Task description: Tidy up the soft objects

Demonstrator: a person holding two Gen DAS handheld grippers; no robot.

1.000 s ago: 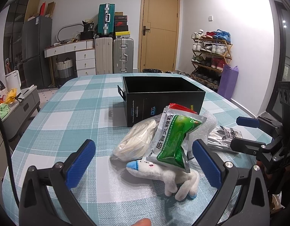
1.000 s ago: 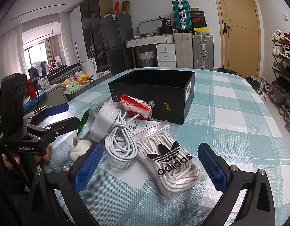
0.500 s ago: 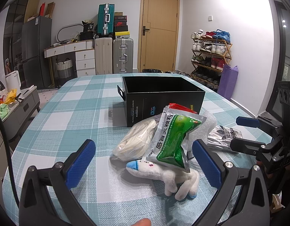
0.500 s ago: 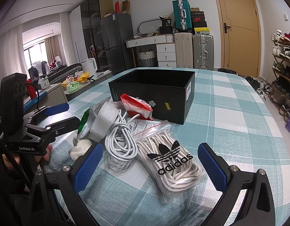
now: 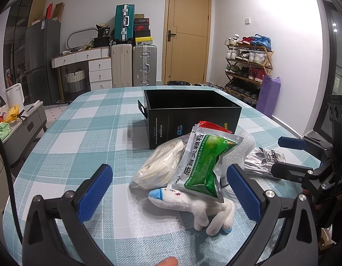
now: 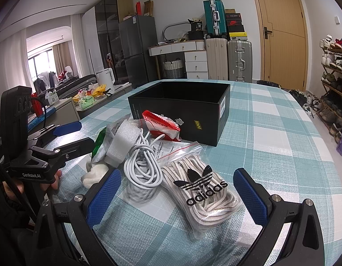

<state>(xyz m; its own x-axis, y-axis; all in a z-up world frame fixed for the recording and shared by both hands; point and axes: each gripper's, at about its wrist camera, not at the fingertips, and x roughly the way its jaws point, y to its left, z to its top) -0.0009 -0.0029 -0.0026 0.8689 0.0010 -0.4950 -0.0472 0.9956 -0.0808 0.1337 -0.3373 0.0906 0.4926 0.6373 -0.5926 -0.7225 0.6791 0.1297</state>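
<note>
Left wrist view: left gripper [image 5: 168, 188], jaws spread wide and empty, frames the plush toy [image 5: 193, 206] under a green sachet [image 5: 204, 166], beside a bagged cord bundle [image 5: 162, 166]. Right wrist view: right gripper [image 6: 175, 195], likewise spread and empty, straddles the adidas lace bag [image 6: 202, 190] and the white cable [image 6: 144, 166]. All soft items are heaped toward the near edge of the table [image 6: 281, 137], just before the empty black box [image 6: 182, 110], the likely destination; the wide jaws suggest no pick is begun.
</note>
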